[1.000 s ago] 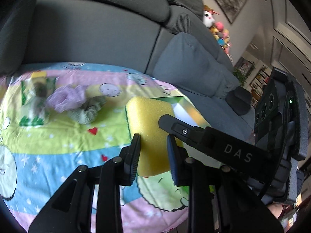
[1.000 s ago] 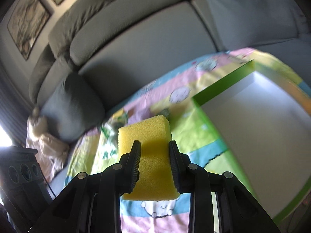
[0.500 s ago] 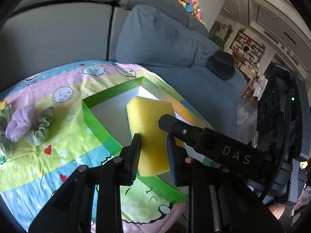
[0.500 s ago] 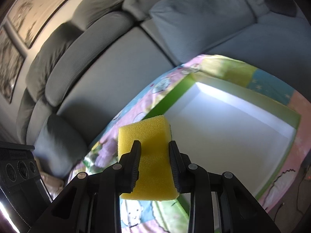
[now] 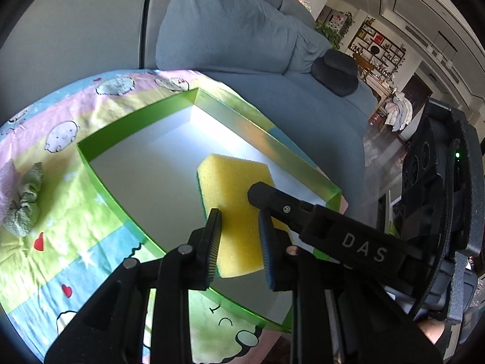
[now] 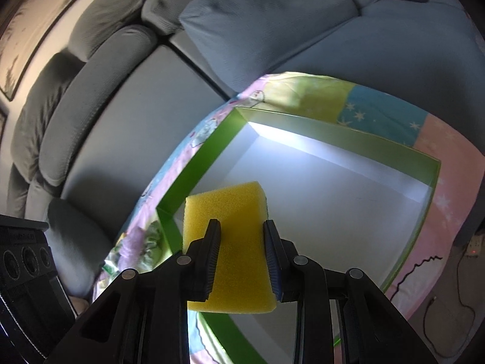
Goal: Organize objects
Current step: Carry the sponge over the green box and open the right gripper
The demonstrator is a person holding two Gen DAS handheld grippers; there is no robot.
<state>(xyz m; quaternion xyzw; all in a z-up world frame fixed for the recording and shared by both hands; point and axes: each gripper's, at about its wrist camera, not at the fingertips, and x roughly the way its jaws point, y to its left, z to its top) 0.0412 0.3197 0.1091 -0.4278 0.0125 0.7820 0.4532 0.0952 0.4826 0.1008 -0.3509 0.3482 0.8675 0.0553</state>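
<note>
Sponge (image 5: 239,203), yellow with a green underside, was clamped between both grippers at once and hung above the white floor of the green-walled box (image 5: 91,157). The left gripper (image 5: 241,242) pinched the sponge's near end, its fingers (image 5: 212,242) pressed into the foam. The right gripper (image 6: 241,257) squeezed the same sponge (image 6: 233,242) from the side, and one of its fingers lay across the top in the left view. The box (image 6: 212,148) sat on a cartoon-print cloth (image 5: 60,182), near the cloth's far right corner. Toward the cloth's left edge lay a green scrunchie (image 5: 27,206).
</note>
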